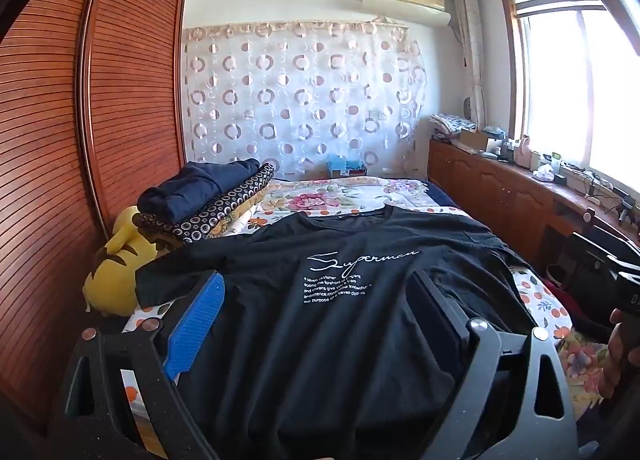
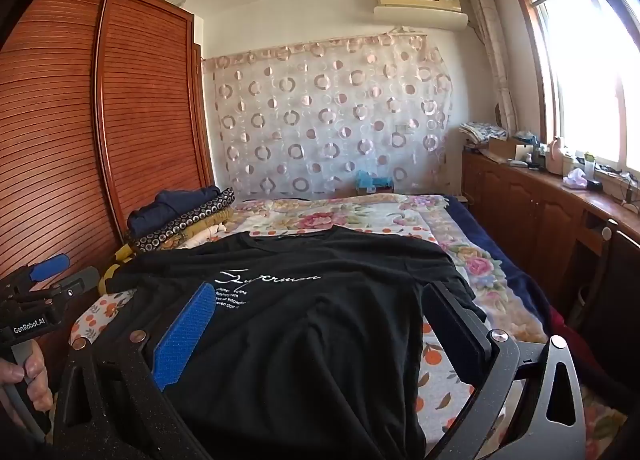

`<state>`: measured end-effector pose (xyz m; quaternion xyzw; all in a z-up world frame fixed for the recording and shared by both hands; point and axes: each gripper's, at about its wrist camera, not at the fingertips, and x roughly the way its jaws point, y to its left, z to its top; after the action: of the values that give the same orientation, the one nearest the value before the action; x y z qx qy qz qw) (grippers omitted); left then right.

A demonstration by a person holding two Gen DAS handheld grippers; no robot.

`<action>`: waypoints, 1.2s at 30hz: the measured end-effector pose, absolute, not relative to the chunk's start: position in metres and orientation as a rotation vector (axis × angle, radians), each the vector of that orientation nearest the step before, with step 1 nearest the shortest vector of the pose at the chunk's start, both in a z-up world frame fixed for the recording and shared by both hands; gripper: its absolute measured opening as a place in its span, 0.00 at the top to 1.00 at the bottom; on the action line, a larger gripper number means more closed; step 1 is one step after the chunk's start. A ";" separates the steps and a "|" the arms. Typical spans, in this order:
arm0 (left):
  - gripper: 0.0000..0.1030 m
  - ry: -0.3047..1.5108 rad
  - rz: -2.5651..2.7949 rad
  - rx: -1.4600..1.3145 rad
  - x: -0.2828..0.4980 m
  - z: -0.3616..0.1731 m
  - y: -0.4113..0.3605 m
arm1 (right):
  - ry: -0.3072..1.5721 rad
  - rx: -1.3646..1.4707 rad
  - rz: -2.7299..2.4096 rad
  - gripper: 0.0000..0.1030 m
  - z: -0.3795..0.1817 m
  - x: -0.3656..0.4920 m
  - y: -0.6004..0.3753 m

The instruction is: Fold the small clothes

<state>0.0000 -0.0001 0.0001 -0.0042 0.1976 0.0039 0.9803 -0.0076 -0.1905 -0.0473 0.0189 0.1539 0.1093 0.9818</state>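
Observation:
A black T-shirt (image 1: 360,284) with white "Superman" script lies spread face up on the bed, collar toward the far wall; it also shows in the right wrist view (image 2: 304,324). My left gripper (image 1: 320,292) is open, its blue-padded finger (image 1: 200,324) and black finger apart above the shirt's lower left part. My right gripper (image 2: 320,308) is open, fingers apart above the shirt's lower right part. Neither holds any cloth. The left gripper also shows at the left edge of the right wrist view (image 2: 48,280).
A stack of folded clothes (image 1: 204,204) and a yellow plush toy (image 1: 116,272) lie at the bed's left by the wooden wardrobe (image 1: 80,140). The floral bedspread (image 1: 340,192) extends behind the shirt. A cluttered wooden cabinet (image 1: 520,188) runs along the right under the window.

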 end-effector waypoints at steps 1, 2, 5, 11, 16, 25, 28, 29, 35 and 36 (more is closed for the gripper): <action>0.10 0.398 0.009 -0.007 0.000 0.000 0.000 | 0.310 0.039 0.220 0.00 -0.047 -0.008 -0.191; 0.10 0.400 0.006 -0.012 0.000 0.000 0.000 | 0.312 0.037 0.219 0.00 -0.047 -0.008 -0.190; 0.10 0.400 0.008 -0.008 0.000 0.000 -0.001 | 0.317 0.037 0.218 0.00 -0.047 -0.008 -0.190; 0.10 0.397 -0.001 -0.018 0.000 0.000 0.002 | 0.320 0.041 0.218 0.00 -0.048 -0.007 -0.191; 0.10 0.397 -0.002 -0.020 0.001 0.001 0.008 | 0.317 0.042 0.220 0.00 -0.048 -0.009 -0.189; 0.10 0.397 0.001 -0.009 -0.006 0.004 0.002 | 0.315 0.041 0.219 0.00 -0.050 -0.011 -0.190; 0.10 0.396 0.002 -0.007 -0.006 0.004 0.002 | 0.315 0.041 0.218 0.00 -0.050 -0.011 -0.190; 0.10 0.396 0.002 -0.007 -0.007 0.004 0.002 | 0.315 0.042 0.217 0.00 -0.050 -0.011 -0.190; 0.10 0.397 0.002 -0.005 -0.008 0.005 0.002 | 0.316 0.040 0.218 0.00 -0.050 -0.010 -0.190; 0.10 0.396 0.002 -0.005 -0.007 0.005 0.002 | 0.316 0.040 0.218 0.00 -0.050 -0.010 -0.190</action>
<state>-0.0075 0.0021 0.0051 -0.0024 0.1967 0.0011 0.9805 -0.0101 -0.1900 -0.0496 0.0201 0.1572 0.1082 0.9814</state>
